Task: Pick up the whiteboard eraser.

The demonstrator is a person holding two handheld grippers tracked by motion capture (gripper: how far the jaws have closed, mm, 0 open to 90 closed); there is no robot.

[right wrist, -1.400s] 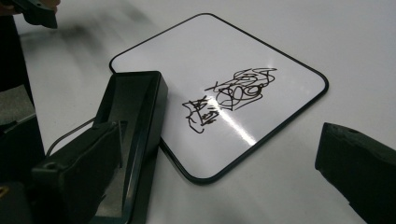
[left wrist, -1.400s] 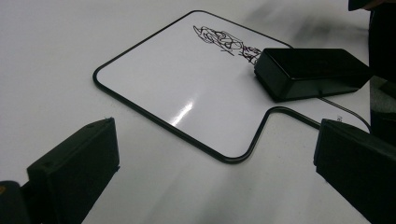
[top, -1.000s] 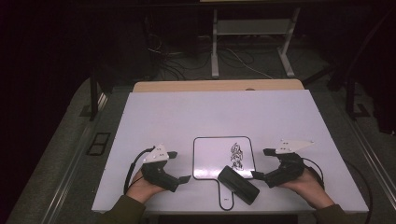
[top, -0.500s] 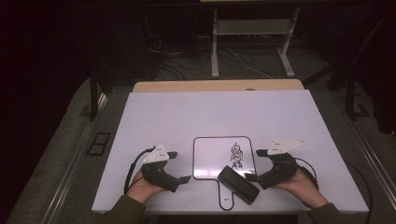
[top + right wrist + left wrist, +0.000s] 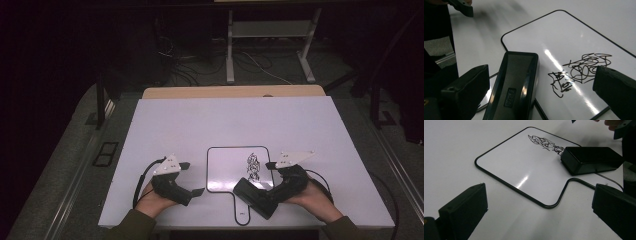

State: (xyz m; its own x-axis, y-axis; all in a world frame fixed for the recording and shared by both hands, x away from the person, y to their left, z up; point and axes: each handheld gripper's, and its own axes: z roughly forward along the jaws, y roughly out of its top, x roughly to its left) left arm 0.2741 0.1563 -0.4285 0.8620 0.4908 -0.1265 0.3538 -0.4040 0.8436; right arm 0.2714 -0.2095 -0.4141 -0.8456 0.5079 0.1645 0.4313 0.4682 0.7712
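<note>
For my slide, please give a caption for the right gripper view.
Open right tool above a black eraser lying beside black scribbles on a small whiteboard.

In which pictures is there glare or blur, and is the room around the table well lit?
High view: the table is bright and the room behind it very dark. Left gripper view: a small glare streak on the whiteboard. Right gripper view: glare bands cross the scribble, the eraser top shines, and the far upper left is blurred.
</note>
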